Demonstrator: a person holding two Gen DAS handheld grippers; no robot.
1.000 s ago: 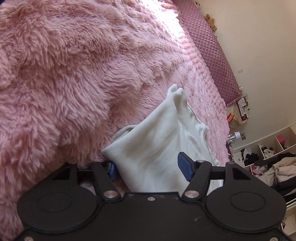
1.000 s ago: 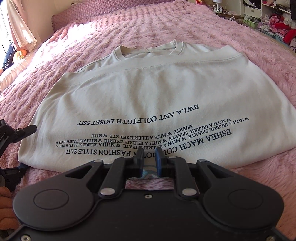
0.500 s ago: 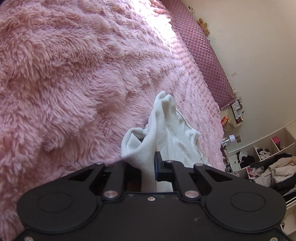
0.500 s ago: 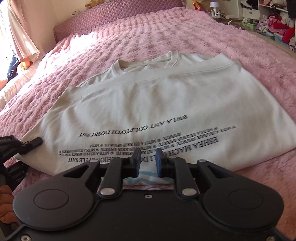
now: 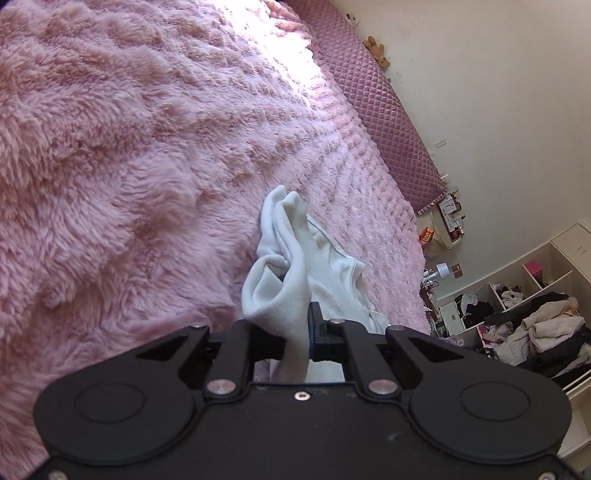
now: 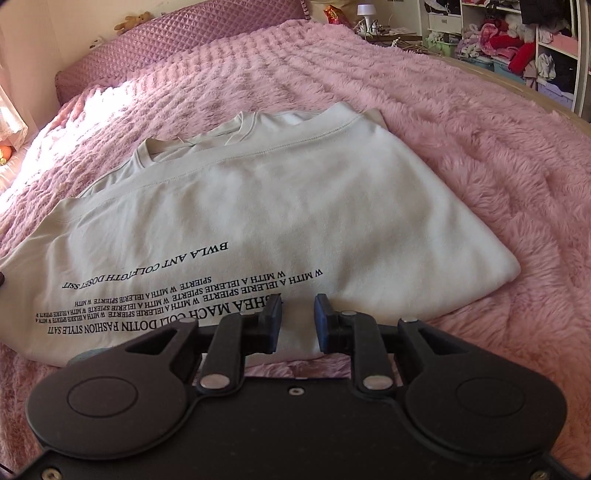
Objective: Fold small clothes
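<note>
Cream cotton T-shirt with black printed lettering lay partly folded on the fluffy pink bed cover, its collar toward the far quilted purple headboard and its printed hem edge nearest the camera. In the right wrist view its long axis ran from near left to far right, with a rounded folded corner at the right.

The left gripper was clamped on a bunched corner of the shirt, the cloth rising in a narrow ridge away from the jaws over the pink cover. From that view the rest of the garment trailed off to the far right.

The right gripper sat over the near hem, just right of the lettering. Its jaws were opening, standing narrowly apart; cloth lay below and beyond them, but no fold showed pinched between the pads.

Judged from this, the left hand had the only hold, at the shirt's near left corner, so the next fold probably depended on carrying that corner across toward the right edge, where the right gripper was nearer to the hem.
</note>
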